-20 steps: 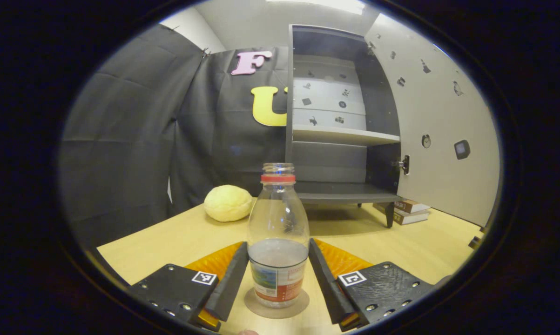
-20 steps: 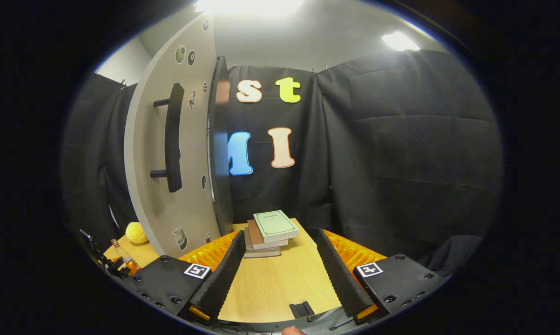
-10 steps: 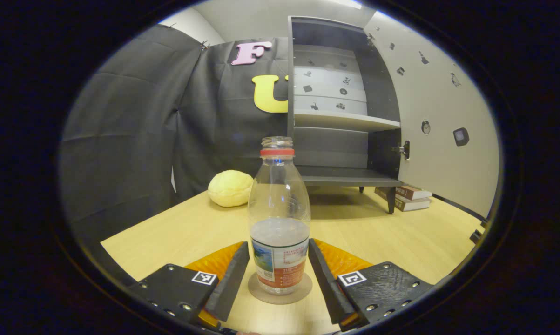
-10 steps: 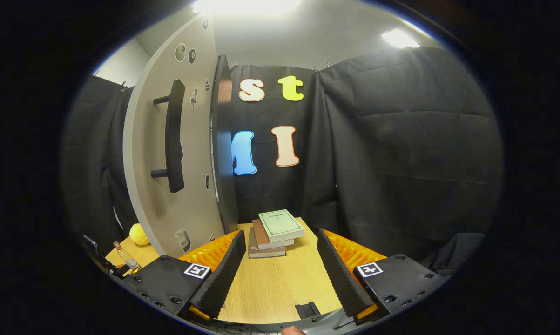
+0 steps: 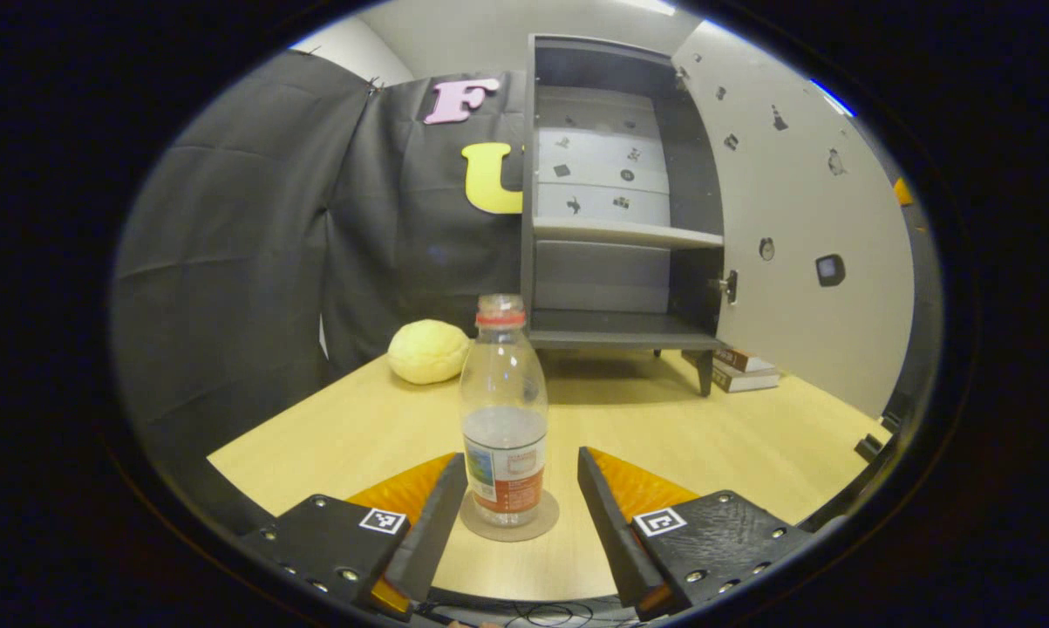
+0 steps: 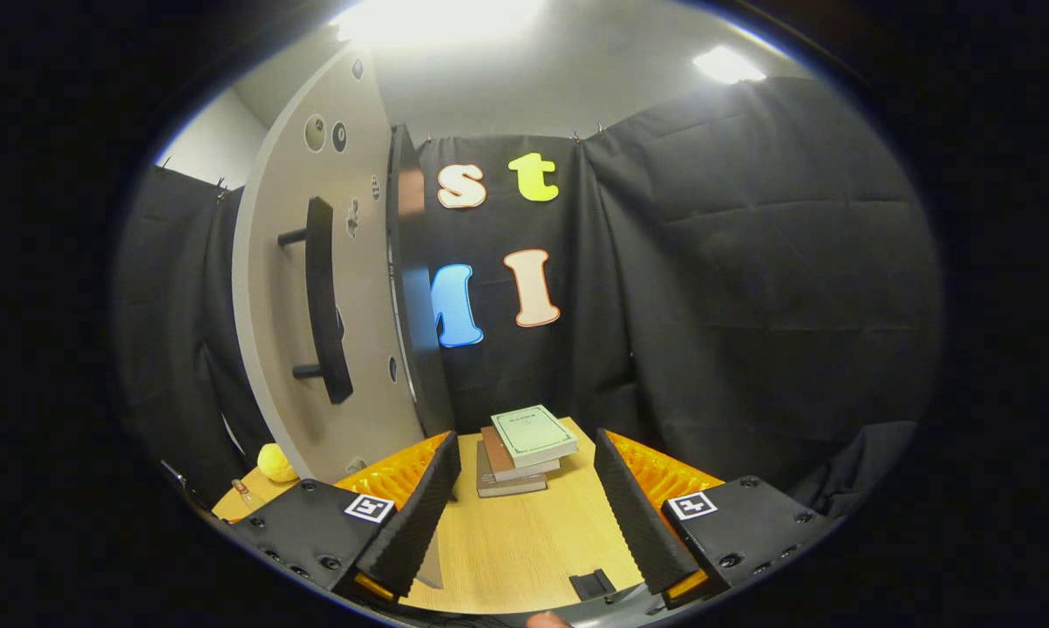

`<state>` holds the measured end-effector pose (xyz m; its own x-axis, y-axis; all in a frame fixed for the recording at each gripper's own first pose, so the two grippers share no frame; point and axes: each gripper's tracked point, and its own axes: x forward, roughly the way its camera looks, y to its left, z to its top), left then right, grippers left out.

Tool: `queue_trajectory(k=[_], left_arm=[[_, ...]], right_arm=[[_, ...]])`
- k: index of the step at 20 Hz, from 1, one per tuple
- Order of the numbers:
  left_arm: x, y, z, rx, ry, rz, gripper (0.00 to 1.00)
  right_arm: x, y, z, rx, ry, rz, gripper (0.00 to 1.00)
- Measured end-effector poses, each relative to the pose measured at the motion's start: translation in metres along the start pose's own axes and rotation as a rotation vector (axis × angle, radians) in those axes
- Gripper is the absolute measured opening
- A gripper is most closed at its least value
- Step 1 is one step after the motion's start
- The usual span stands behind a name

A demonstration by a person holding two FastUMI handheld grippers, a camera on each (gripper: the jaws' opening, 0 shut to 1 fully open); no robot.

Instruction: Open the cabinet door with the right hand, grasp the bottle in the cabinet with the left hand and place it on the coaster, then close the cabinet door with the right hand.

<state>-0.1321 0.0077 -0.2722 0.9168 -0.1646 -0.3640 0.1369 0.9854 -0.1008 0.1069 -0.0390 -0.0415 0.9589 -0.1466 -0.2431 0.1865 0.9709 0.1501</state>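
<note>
A clear plastic bottle point(image 5: 503, 410) with a red neck ring stands upright on a round coaster point(image 5: 508, 526), partly filled with water. My left gripper point(image 5: 519, 488) is open just short of it, and neither finger touches the bottle. Behind it stands the dark cabinet point(image 5: 616, 209) with its door point(image 5: 799, 227) swung wide to the right. In the right gripper view the door's outer face point(image 6: 315, 296) with its black bar handle point(image 6: 322, 301) rises at the left. My right gripper point(image 6: 524, 484) is open, holding nothing, to the right of the door.
A yellow round lump point(image 5: 428, 351) lies on the wooden table point(image 5: 698, 436) left of the cabinet. A stack of books point(image 6: 520, 445) sits on the table ahead of my right gripper, and the books point(image 5: 742, 371) also lie under the open door. Black cloth walls the booth.
My left gripper has drawn back from the bottle, which now stands free on the coaster and looks smaller. My right gripper has shifted slightly; the door handle looks nearer.
</note>
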Motion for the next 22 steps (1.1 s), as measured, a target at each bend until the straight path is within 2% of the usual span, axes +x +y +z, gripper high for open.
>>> queue_trajectory(k=[1, 4, 5, 6, 9, 11, 12, 13, 14, 15, 17, 18, 19, 20, 21, 22], left_arm=[[-0.008, 0.001, 0.016, 0.013, -0.016, 0.008, 0.76], [-0.034, 0.001, 0.072, 0.006, -0.083, 0.046, 0.82], [-0.041, 0.0, 0.09, -0.006, -0.11, 0.058, 0.76], [-0.049, -0.001, 0.11, -0.015, -0.138, 0.067, 0.79], [-0.07, 0.004, 0.157, -0.019, -0.201, 0.13, 0.76], [-0.086, 0.008, 0.178, -0.01, -0.243, 0.174, 0.79], [-0.093, 0.011, 0.187, 0.004, -0.262, 0.195, 0.76], [-0.097, 0.013, 0.192, 0.017, -0.269, 0.206, 0.82], [-0.099, 0.014, 0.193, 0.031, -0.27, 0.208, 0.76], [-0.099, 0.016, 0.193, 0.042, -0.269, 0.206, 0.76], [-0.098, 0.026, 0.197, 0.046, -0.277, 0.205, 0.76], [-0.094, 0.031, 0.196, 0.039, -0.276, 0.195, 0.76], [-0.089, 0.035, 0.195, 0.034, -0.275, 0.173, 0.76], [-0.083, 0.039, 0.195, 0.039, -0.267, 0.152, 0.79], [-0.078, 0.047, 0.195, 0.051, -0.267, 0.134, 0.77], [-0.074, 0.056, 0.199, 0.062, -0.272, 0.122, 0.79]], right_arm=[[0.002, 0.0, 0.008, 0.0, -0.009, 0.006, 0.98], [0.011, 0.001, 0.033, -0.026, -0.039, 0.031, 0.98], [0.015, 0.005, 0.04, -0.038, -0.047, 0.05, 0.98], [0.02, 0.01, 0.047, -0.046, -0.061, 0.07, 0.98], [0.034, 0.024, 0.056, -0.052, -0.072, 0.129, 0.98], [0.04, 0.038, 0.056, -0.039, -0.064, 0.183, 0.98], [0.043, 0.042, 0.057, -0.036, -0.063, 0.198, 0.98], [0.043, 0.047, 0.057, -0.034, -0.059, 0.211, 0.98], [0.042, 0.056, 0.055, -0.03, -0.052, 0.232, 0.98], [0.041, 0.062, 0.055, -0.038, -0.047, 0.231, 0.93], [0.038, 0.064, 0.058, -0.07, -0.054, 0.212, 0.9], [0.035, 0.066, 0.058, -0.082, -0.057, 0.196, 0.96], [0.032, 0.069, 0.058, -0.087, -0.061, 0.175, 0.9], [0.03, 0.073, 0.056, -0.086, -0.059, 0.155, 0.96], [0.026, 0.08, 0.054, -0.08, -0.061, 0.143, 0.97], [0.024, 0.089, 0.052, -0.072, -0.062, 0.135, 0.97]])
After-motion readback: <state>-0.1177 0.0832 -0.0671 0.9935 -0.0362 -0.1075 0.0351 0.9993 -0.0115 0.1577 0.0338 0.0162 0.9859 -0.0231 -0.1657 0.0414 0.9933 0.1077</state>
